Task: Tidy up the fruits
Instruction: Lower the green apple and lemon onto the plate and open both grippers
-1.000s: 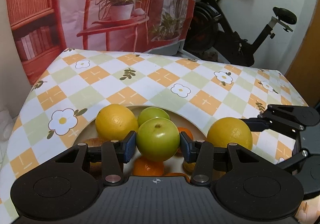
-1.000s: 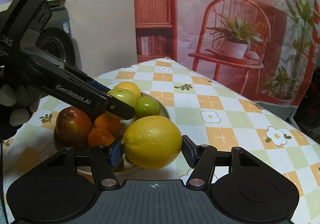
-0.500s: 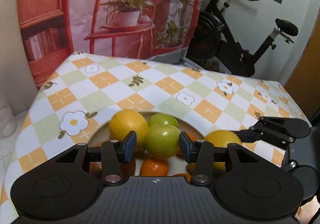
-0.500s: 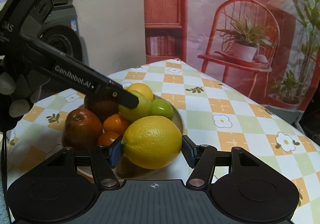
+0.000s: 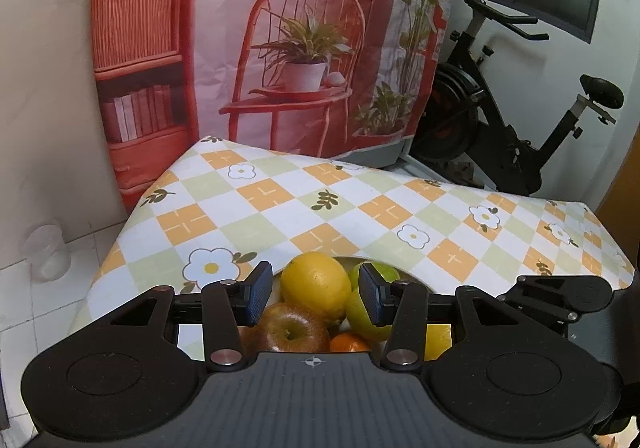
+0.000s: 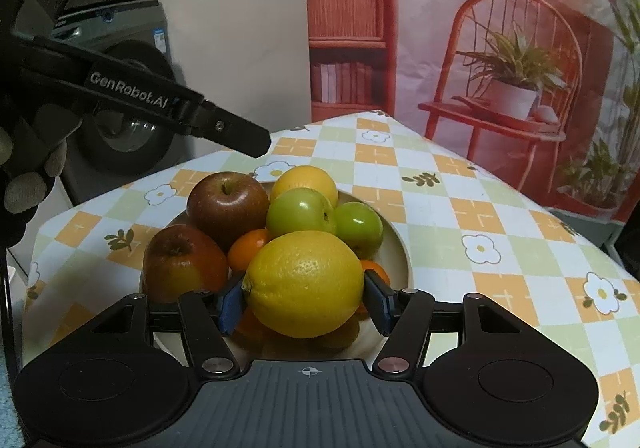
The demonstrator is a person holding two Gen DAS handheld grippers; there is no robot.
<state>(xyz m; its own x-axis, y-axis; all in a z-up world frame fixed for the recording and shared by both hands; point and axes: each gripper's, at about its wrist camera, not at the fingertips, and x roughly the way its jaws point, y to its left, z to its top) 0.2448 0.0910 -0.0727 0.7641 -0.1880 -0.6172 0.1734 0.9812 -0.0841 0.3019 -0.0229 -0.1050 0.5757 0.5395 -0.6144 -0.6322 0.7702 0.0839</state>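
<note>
White lettering "GenRobot.AI" runs along the left gripper point(image 6: 240, 135) arm at upper left, right wrist view.

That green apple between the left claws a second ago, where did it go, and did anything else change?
The left gripper let go of the green apple, leaving it on the fruit pile in the plate, then lifted away with nothing between its open jaws. The right gripper stays clamped on the lemon and has drifted over the plate. The other fruit has not shifted.
</note>
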